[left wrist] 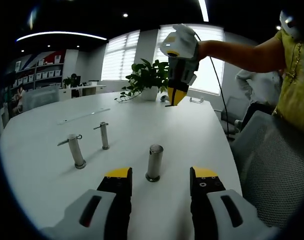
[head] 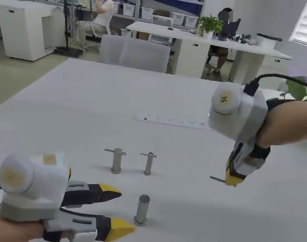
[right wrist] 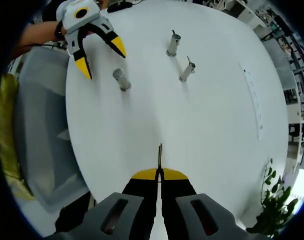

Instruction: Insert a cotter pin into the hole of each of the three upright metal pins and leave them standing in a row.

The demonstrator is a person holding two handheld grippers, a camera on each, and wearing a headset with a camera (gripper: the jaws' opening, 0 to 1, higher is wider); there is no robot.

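A smooth white bench [head: 67, 111] holds three short upright metal pins. They are dull grey cylinders, each with a slightly wider foot.

Two stand side by side at the back. The back left pin [head: 117, 161] has a fitted cotter pin [head: 111, 150] of thin wire running crosswise near its top. The back right pin [head: 148, 165] has a second fitted cotter pin [head: 146, 154] in the same place.

The bare pin [head: 141, 208] stands nearer the person, out of line with the other two. Its hole is too small to make out.

The left tool [head: 122, 209] sits low at the left, with its black, yellow-tipped jaws spread and nothing between them. The bare pin is just beside the tips. In the left gripper view it stands just ahead of the gap between the jaws.

The right tool [right wrist: 159, 172] is raised above the bench on the right. Its jaws are pressed together, pinching a loose cotter pin [right wrist: 160, 155] that pokes straight out from the tips.

The loose cotter pin looks light, thin and springy, so it would probably bend or twist under a hard squeeze. It seems best held at one end, with a long free length left to thread through.

The bare pin looks solid and stiff, but it is smooth and stands on a narrow foot. A sideways push would probably tip it or make it slide. The safest hold appears to be low across its shaft, below where the hole should be.
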